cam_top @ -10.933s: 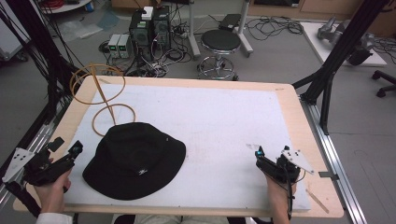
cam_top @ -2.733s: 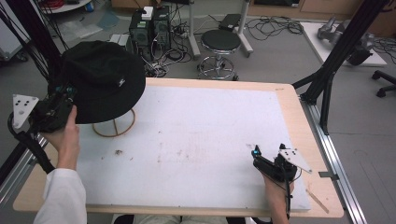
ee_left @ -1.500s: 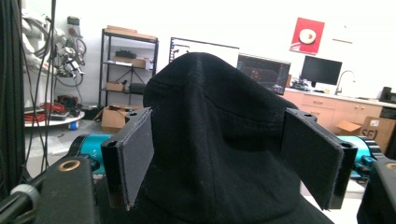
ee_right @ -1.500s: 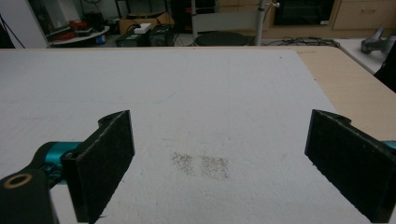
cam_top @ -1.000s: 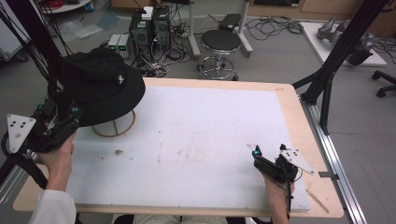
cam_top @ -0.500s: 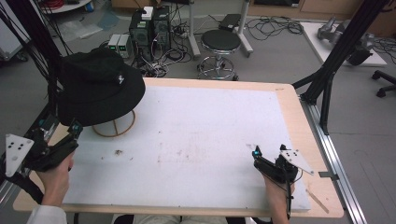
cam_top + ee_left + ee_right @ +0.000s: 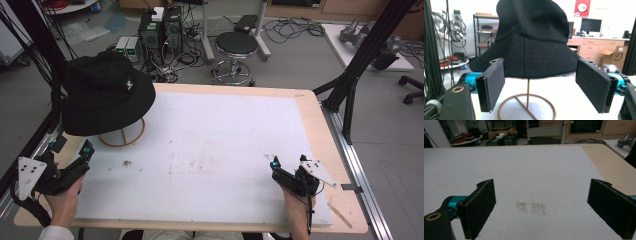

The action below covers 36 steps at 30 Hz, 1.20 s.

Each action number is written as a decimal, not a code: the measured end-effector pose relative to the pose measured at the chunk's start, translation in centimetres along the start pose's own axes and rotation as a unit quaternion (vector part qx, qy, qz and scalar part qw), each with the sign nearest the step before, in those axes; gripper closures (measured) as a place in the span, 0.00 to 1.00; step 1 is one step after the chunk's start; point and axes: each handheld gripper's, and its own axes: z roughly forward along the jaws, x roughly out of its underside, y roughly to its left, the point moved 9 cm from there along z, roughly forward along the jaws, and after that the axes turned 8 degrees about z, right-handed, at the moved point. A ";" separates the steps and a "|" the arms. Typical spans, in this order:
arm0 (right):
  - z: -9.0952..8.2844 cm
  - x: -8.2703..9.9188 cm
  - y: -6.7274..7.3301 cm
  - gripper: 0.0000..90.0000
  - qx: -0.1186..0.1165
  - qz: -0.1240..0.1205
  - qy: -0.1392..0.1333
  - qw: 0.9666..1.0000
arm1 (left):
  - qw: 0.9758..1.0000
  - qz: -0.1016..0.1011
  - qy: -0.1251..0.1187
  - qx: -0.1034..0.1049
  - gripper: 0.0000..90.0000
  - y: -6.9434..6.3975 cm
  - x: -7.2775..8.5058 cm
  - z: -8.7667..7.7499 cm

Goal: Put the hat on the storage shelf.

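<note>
Black hat [image 7: 105, 95] atop its wire stand [image 7: 121, 138], left gripper [image 7: 86, 151] and right gripper [image 7: 274, 165] both spread, apart from it.

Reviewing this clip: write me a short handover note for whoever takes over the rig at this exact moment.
Left gripper: open, holding nothing, low at the near-left edge of the table, apart from the hat.
Right gripper: open, holding nothing, resting low over the white mat at the near right.
Black bucket hat: sits on top of the wire hat stand at the far-left corner, brim hanging free all round; the stand's ring base lies flat on the table.
Done: the hat is hung on the stand and released.
Left: probably nothing but a check that the hat sits steady; it looks centred in the left gripper view.
</note>
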 end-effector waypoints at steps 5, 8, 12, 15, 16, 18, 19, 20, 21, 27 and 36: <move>0.0 0.0 0.0 0.08 0.000 0.001 0.002 1.000 | 1.000 -0.001 0.014 0.002 0.27 0.2 2.0 -0.4; 0.0 0.1 0.0 0.08 0.000 0.003 0.003 1.000 | 1.000 -0.006 0.022 -0.002 0.28 0.3 3.3 -0.6; 0.1 0.1 0.0 0.08 0.000 -0.001 0.003 1.000 | 0.999 -0.008 0.033 -0.009 0.28 0.6 4.7 -0.7; 0.1 0.1 0.0 0.08 -0.001 -0.002 0.003 1.000 | 0.999 -0.007 0.045 -0.012 0.28 0.9 5.6 -0.6; 0.1 0.1 0.0 0.08 -0.002 -0.003 0.003 1.000 | 0.999 -0.008 0.046 -0.014 0.28 1.1 5.7 -0.6; 0.1 0.0 0.0 0.08 -0.001 -0.003 0.002 1.000 | 0.999 -0.010 0.047 -0.017 0.28 1.3 5.9 -0.5; 0.1 0.0 0.0 0.08 -0.002 -0.002 0.002 1.000 | 0.999 -0.011 0.046 -0.016 0.28 1.3 5.9 -0.5; 0.1 0.1 0.0 0.08 -0.002 -0.001 0.003 1.000 | 0.999 -0.012 0.046 -0.015 0.28 1.3 5.9 -0.5; 0.1 0.1 0.0 0.08 -0.002 -0.002 0.003 1.000 | 0.999 -0.012 0.046 -0.014 0.28 1.3 5.9 -0.5; 0.1 0.0 0.0 0.08 -0.003 -0.002 0.003 1.000 | 0.999 -0.015 0.047 -0.013 0.28 1.2 6.0 -0.5; 0.2 0.1 0.1 0.08 -0.004 -0.002 0.005 1.000 | 0.999 -0.023 0.044 -0.016 0.29 1.6 5.9 -0.9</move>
